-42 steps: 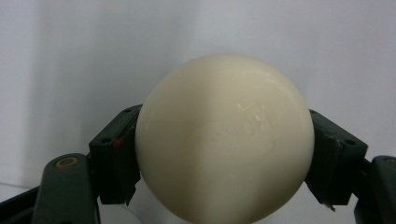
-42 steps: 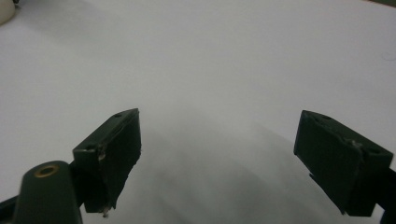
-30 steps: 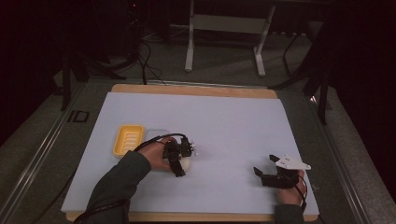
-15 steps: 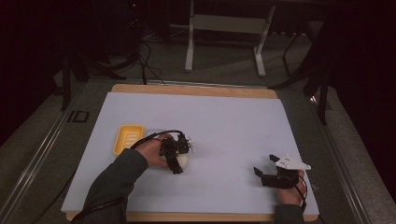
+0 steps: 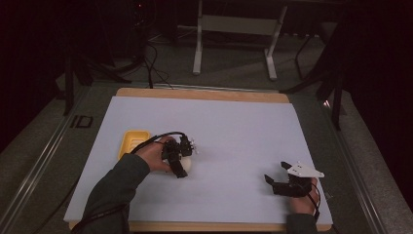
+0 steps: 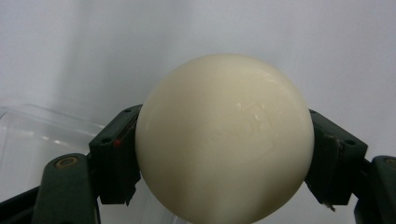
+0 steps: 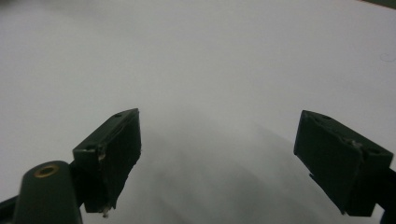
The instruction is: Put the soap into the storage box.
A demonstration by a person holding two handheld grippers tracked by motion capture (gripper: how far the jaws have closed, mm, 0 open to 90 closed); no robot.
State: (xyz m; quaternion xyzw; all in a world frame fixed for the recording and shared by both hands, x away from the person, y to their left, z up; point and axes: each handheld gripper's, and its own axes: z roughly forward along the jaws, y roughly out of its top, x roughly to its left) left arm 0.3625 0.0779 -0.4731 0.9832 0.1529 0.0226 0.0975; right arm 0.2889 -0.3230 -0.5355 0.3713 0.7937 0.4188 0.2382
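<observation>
Beside the yellow tray [image 5: 131, 142] — grasp done, placement pending.
The left tongs [image 5: 182, 161] are clamped on the cream ball [image 6: 224, 140], pads pressing both of its sides, just right of the tray on the white bench [image 5: 234, 126]. The ball appears not yet in the tray — transfer and release remain, by judgement. The right tongs [image 7: 219, 158] rest wide apart, holding nothing, well clear near the bench's right edge.

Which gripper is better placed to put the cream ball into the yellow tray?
Probably the left gripper: its jaws are already shut on the cream ball, right beside the yellow tray. The right gripper rests open and empty, far across the white mat.
</observation>
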